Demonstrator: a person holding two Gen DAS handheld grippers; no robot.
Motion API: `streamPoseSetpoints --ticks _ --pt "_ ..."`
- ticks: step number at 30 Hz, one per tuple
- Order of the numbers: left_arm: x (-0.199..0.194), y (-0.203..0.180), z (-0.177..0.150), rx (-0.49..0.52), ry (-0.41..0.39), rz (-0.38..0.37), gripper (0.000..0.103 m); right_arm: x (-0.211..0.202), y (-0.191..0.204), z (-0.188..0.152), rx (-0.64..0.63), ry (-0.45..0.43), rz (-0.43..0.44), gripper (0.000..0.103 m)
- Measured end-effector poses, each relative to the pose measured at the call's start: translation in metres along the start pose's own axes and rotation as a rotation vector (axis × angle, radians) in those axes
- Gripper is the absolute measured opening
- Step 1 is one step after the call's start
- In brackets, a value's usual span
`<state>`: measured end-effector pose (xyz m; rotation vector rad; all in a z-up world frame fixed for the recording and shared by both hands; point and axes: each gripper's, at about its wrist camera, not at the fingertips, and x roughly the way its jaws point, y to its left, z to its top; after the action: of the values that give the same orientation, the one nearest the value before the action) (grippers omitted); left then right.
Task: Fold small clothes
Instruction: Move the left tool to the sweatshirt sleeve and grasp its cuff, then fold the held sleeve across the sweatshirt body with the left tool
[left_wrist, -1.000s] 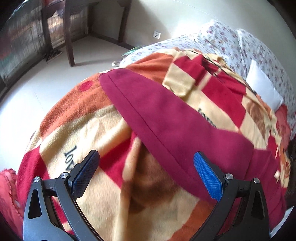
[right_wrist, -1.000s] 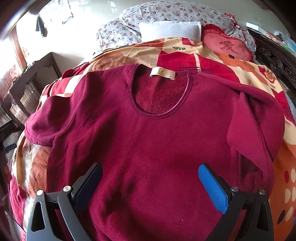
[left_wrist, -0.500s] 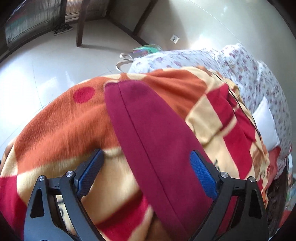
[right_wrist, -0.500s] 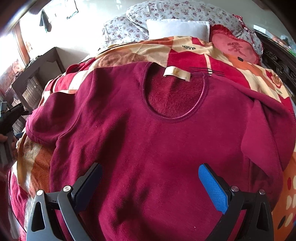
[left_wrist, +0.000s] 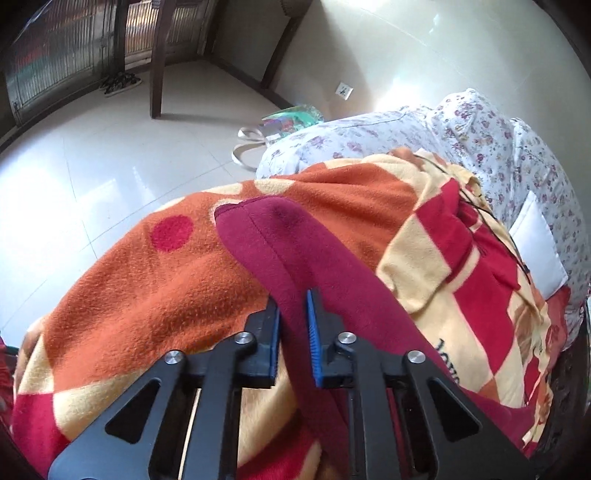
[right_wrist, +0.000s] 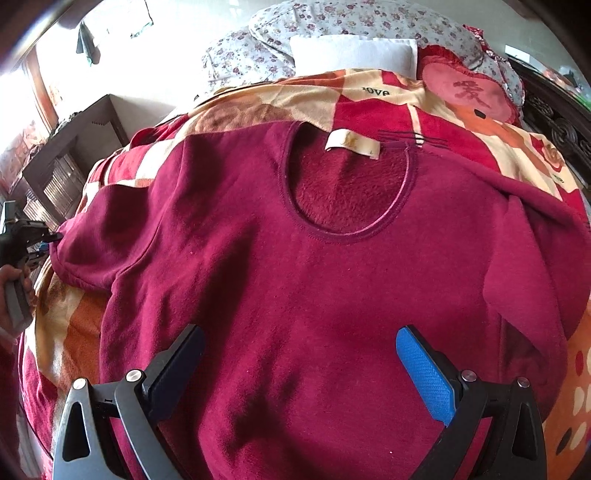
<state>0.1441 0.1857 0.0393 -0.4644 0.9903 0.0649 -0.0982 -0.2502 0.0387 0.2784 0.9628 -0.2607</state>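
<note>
Our left gripper (left_wrist: 293, 332) has just closed, clamped on the maroon top's (right_wrist: 314, 295) sleeve (left_wrist: 295, 258). Our right gripper (right_wrist: 301, 365) hovers with fingers apart over the top's body on the bed's blanket (left_wrist: 166, 295).

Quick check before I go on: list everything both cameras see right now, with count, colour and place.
top: 1, maroon, flat on blanket, neck away
sleeve: 1, maroon, pinched by left tool
blanket: 1, orange, cream, red, over bed
quilt: 1, floral white, head of bed
pillow: 1, white, on quilt
cushion: 1, red, beside pillow
bag: 1, green, on floor
left tool: black, blue pads, just closed
right tool: open over top
</note>
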Motion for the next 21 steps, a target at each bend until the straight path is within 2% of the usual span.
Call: streamPoseSetpoints --ticks 6,15,18,21 --pt "-0.036 -0.024 -0.01 0.097 -0.082 -0.005 0.01 -0.007 -0.003 0.001 0.007 -0.015 0.008 0.103" --pt "-0.078 -0.085 -0.033 0.249 -0.118 -0.117 0.01 -0.023 -0.011 0.002 0.023 -0.046 0.011 0.103" --pt "-0.08 -0.091 -0.035 0.254 -0.106 -0.137 0.01 -0.025 -0.015 0.0 0.031 -0.041 0.013 0.103" --pt "-0.074 -0.075 -0.031 0.168 -0.042 -0.16 0.011 -0.027 -0.019 -0.002 0.034 -0.043 0.014 0.103"
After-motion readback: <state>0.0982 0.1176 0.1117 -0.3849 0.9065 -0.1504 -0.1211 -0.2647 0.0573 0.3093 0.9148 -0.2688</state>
